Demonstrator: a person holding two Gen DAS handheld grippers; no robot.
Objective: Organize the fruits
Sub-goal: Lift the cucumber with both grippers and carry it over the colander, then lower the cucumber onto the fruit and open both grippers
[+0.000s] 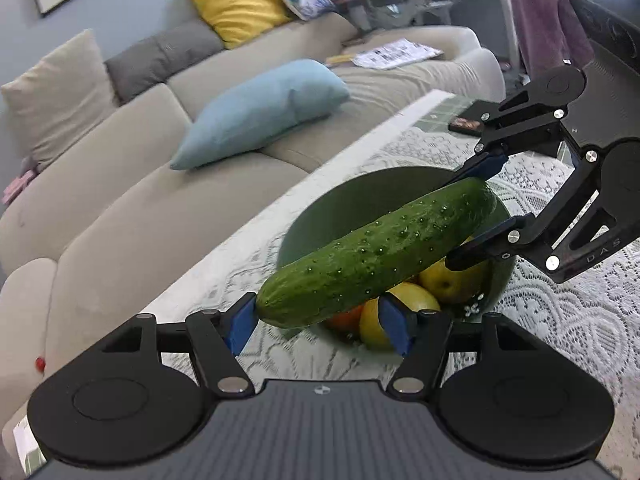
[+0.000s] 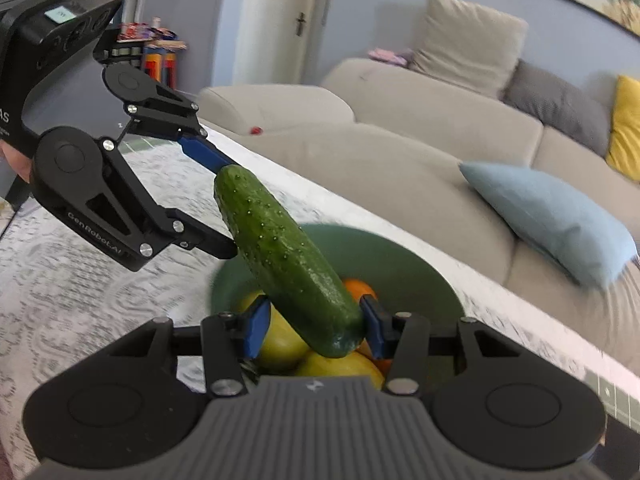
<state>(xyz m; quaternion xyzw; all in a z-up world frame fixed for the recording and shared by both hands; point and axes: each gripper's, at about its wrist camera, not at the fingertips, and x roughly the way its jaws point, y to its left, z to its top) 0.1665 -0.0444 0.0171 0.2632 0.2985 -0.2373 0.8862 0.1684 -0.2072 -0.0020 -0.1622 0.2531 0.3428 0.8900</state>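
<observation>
Left wrist view: both tongs grasp one cucumber [image 1: 380, 248] over the green bowl [image 1: 332, 208] of citrus, left tongs [image 1: 320, 320] at one end, right tongs [image 1: 476, 220] at the other. Best to lower it level and release both ends together.

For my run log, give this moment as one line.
cucumber above green bowl | left gripper grips one end | right gripper grips other
</observation>
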